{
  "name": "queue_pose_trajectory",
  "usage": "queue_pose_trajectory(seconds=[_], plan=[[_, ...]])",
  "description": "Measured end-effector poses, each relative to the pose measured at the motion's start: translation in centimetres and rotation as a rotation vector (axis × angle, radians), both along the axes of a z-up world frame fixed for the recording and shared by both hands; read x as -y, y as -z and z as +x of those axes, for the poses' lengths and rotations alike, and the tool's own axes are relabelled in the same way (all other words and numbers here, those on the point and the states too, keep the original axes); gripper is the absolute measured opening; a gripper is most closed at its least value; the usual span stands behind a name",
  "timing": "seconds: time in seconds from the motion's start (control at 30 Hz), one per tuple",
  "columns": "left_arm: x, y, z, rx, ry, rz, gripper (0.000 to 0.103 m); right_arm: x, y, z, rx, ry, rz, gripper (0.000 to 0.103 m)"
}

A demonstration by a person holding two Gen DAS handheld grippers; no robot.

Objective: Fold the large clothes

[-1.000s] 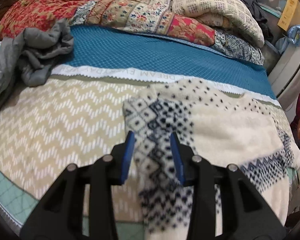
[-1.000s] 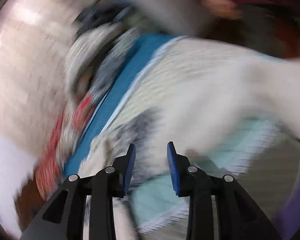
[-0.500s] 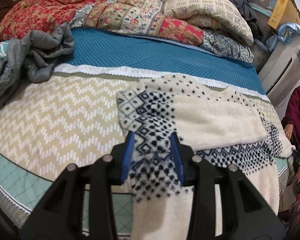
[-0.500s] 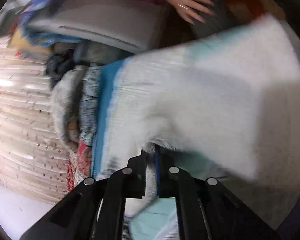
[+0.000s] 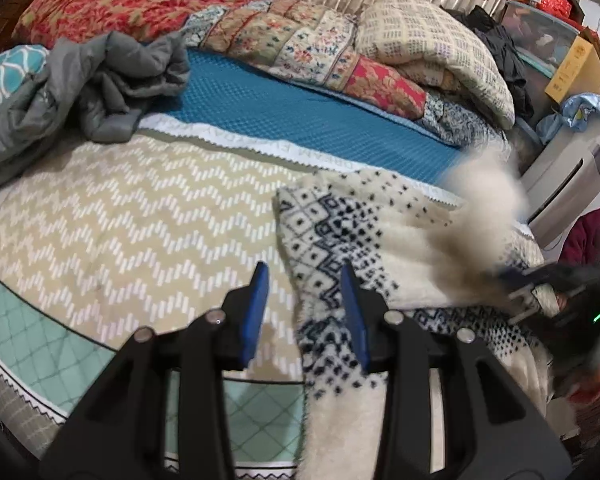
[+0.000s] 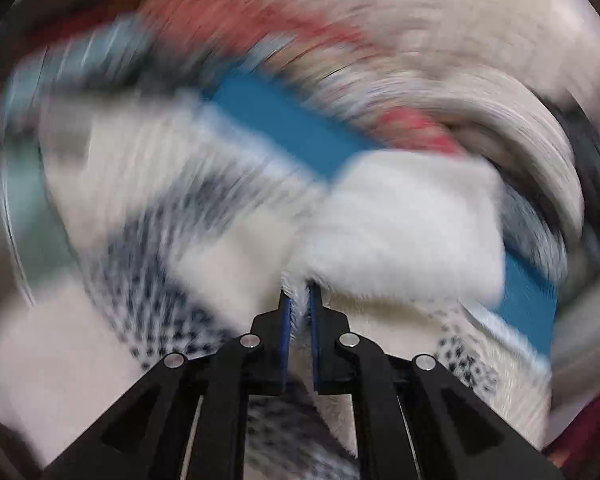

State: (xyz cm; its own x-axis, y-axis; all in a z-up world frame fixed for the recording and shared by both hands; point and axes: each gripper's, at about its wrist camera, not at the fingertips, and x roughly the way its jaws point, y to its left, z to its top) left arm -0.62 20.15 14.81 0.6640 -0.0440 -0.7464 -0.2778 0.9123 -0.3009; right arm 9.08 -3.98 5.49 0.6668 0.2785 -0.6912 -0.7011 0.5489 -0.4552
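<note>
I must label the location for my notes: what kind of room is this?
Most likely a home bedroom. A bed with a beige zigzag-patterned cover carries a folded red floral quilt and a crumpled grey garment, and a cream fleece sweater with navy diamonds lies spread for folding.

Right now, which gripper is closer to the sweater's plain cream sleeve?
Right. The right gripper is clamped on the cream sleeve, lifting it. The left gripper hangs open above the sweater's patterned edge, touching nothing.
</note>
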Motion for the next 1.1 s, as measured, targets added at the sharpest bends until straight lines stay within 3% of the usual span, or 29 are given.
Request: queue_pose_trajectory(seconds=[0.07, 0.13, 0.17, 0.27, 0.33, 0.4, 0.47, 0.63, 0.7, 0.77, 0.83, 1.0, 1.1], plan=[[0.3, 0.4, 0.3, -0.010, 0.017, -0.003, 0.035, -2.8, 4.8, -1.7, 0.141, -0.052, -0.179, 0.011], [0.7, 0.7, 0.8, -0.016, 0.040, -0.003, 0.035, -2.8, 6.5, -3.2, 0.213, -0.068, -0.230, 0.012], [0.9, 0.7, 1.2, -0.015, 0.052, 0.000, 0.035, -2.4, 6.2, -3.6, 0.198, -0.068, -0.208, 0.012], [1.6, 1.0, 3.0, -0.020, 0.084, -0.002, 0.035, 1.3, 2.7, -4.3, 0.096, -0.032, -0.034, 0.014], [2.2, 1.1, 4.8, -0.019, 0.104, -0.024, 0.035, 5.2, -0.5, -3.7, -0.009, 0.037, 0.139, 0.020], [2.7, 1.1, 6.7, -0.017, 0.128, -0.047, 0.035, 8.8, -2.3, -2.6, -0.094, 0.107, 0.249, 0.026], [3.2, 1.3, 9.3, -0.031, 0.145, -0.063, 0.051, 13.3, -3.1, -0.4, -0.170, 0.237, 0.360, 0.027], [3.8, 1.8, 15.1, -0.086, 0.153, -0.092, 0.051, 20.5, -2.2, 4.9, -0.272, 0.525, 0.499, 0.027], [4.3, 1.1, 16.1, -0.076, 0.168, -0.100, 0.051, 22.4, -2.0, 6.8, -0.439, 0.559, 0.684, 0.027], [5.0, -0.2, 16.8, -0.047, 0.177, -0.108, 0.051, 21.8, -1.7, 8.5, -0.613, 0.514, 0.842, 0.027], [4.8, -0.9, 16.7, -0.025, 0.174, -0.127, 0.051, 18.8, -1.8, 10.6, -0.710, 0.450, 0.889, 0.027], [2.3, -1.1, 14.0, -0.013, 0.131, -0.195, 0.051, 9.7, -0.1, 14.7, -0.817, 0.406, 0.857, 0.027], [-0.2, -0.9, 11.7, -0.023, 0.099, -0.186, 0.051, 5.0, 1.9, 16.1, -0.894, 0.403, 0.821, 0.025]])
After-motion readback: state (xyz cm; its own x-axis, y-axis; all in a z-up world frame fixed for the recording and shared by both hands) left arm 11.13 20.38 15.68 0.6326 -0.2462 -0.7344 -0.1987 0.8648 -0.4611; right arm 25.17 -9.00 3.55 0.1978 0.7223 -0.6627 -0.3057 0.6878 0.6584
